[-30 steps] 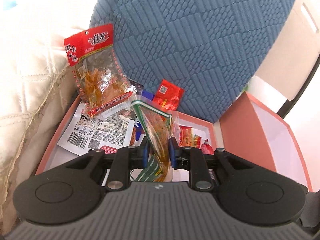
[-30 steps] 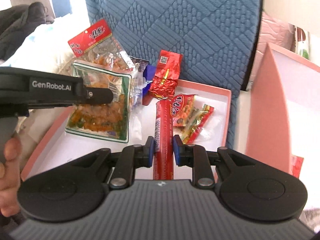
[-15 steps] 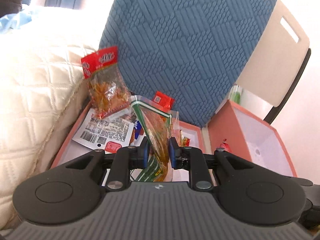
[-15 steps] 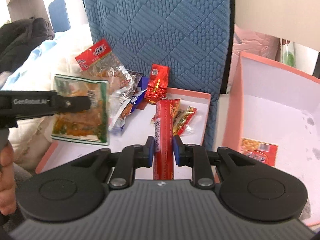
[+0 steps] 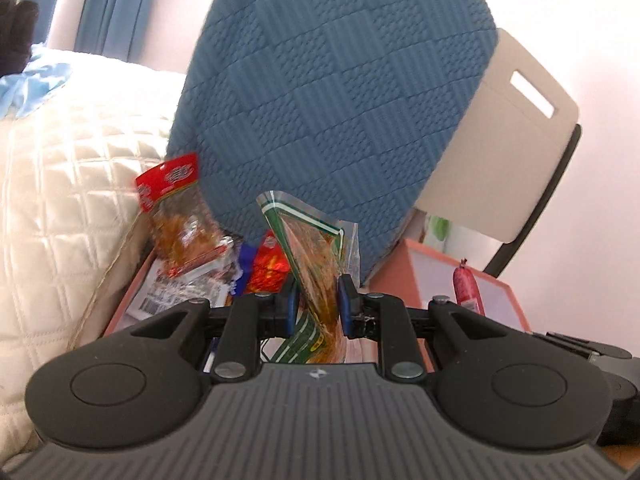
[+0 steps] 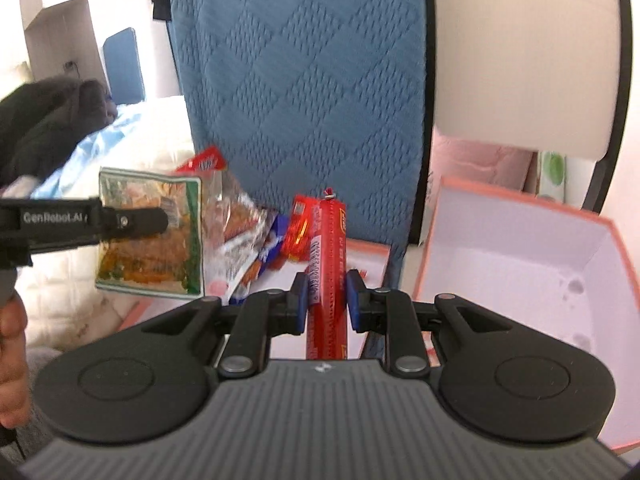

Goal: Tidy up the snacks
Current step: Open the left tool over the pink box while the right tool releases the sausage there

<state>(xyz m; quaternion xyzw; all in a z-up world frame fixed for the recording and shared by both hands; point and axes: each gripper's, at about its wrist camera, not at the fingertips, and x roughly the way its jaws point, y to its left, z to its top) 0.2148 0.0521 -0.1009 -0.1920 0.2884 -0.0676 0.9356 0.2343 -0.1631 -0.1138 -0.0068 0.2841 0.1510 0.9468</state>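
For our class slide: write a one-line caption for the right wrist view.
Right gripper grips a red sausage stick; the left gripper holds a green-edged snack bag.

The left tool (image 5: 318, 294) is closed on a clear packet (image 5: 316, 256); the right tool (image 6: 327, 295) is closed on a red stick (image 6: 327, 276). Both are angled downward. A hand (image 6: 12, 356) is seen on the left tool's handle.

A shallow pink tray (image 5: 127, 296) at lower left of the frame carries a pile of snack packets (image 5: 188, 248). At the right, a deeper pink box (image 6: 520, 264) stands beside it, white inside.
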